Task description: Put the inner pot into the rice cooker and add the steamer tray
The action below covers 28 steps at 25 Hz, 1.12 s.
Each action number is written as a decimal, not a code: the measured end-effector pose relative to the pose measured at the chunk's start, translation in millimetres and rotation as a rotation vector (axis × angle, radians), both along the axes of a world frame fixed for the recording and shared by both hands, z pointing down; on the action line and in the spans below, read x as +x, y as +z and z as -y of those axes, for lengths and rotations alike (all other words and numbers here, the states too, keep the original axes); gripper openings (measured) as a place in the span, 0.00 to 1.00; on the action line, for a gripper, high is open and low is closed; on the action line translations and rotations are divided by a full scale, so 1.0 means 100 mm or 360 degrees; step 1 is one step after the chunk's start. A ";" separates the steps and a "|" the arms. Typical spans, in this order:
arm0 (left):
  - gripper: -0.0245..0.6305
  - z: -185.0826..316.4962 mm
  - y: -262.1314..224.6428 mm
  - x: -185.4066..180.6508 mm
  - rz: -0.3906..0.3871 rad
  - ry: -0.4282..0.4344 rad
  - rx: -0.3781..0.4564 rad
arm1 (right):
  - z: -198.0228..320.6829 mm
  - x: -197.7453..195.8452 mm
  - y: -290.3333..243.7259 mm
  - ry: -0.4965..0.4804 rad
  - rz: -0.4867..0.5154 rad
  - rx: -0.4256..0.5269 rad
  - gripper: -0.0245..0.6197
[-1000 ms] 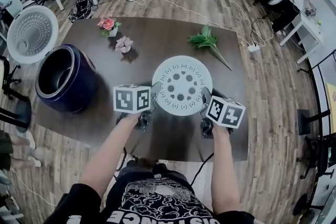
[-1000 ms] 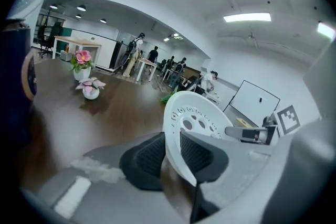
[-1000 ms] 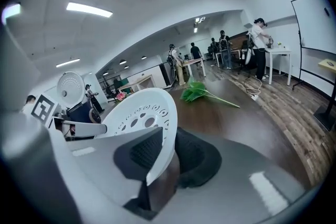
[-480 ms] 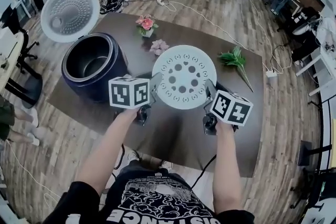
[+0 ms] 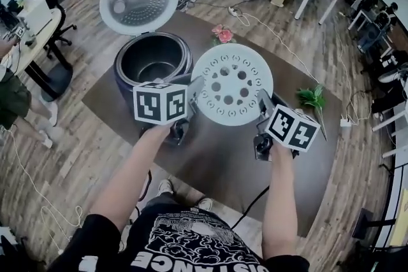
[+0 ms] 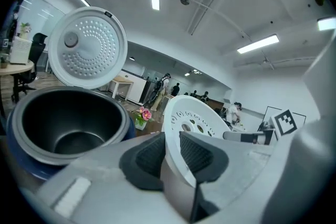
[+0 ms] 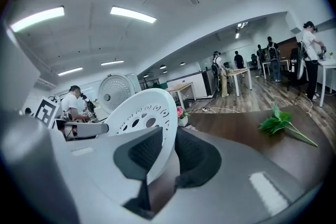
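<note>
Two claws on one steamer tray [image 5: 232, 84]: left claw [image 5: 193, 93] clamps its left rim, right claw [image 5: 264, 102] its right rim. Tray is in the air over the tabletop [image 5: 217, 156], just beside the rice cooker [image 5: 122, 83].

Hidden or cut off in head view:
- marker cubes cover the pads and the cooker's front wall
- tray blocks most of the pink flowers [image 5: 223, 34]
- right cube clips the green sprig [image 5: 312, 99]
- tray underside not visible in any view

Only the gripper views show:
- both sets of pads pressed on the tray rim, narrow gap
- left gripper view looks into the inner pot [image 6: 63, 128]: seated in the cooker, inside bare, lid [image 6: 86, 47] standing open behind it
- right gripper view has the whole sprig lying flat on the tabletop

Cooker stands at the tabletop's far left corner, flowers at the far edge, sprig near the right edge. Tabletop is dark brown. Room is an open office with a wood plank floor [image 5: 76, 156], cables across it, desks and ceiling strip lights. People at the back are too small to make out.
</note>
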<state>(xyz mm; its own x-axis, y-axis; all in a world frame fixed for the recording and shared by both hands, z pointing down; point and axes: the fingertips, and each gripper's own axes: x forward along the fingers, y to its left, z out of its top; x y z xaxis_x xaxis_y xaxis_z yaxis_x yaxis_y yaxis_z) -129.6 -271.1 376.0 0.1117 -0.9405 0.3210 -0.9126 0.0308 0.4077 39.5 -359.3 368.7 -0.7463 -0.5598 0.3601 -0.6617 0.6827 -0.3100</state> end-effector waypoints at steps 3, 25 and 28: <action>0.18 -0.13 -0.13 -0.18 0.0023 -0.0071 0.0035 | -0.07 -0.21 -0.11 -0.0074 0.0004 0.0018 0.15; 0.18 -1.04 -0.52 -1.68 0.0080 -0.0450 0.0129 | -0.67 -1.96 -0.37 -0.0477 0.0067 0.0030 0.17; 0.18 -1.09 -0.52 -1.84 0.0063 -0.0480 0.0138 | -0.71 -2.13 -0.37 -0.0504 0.0068 0.0019 0.17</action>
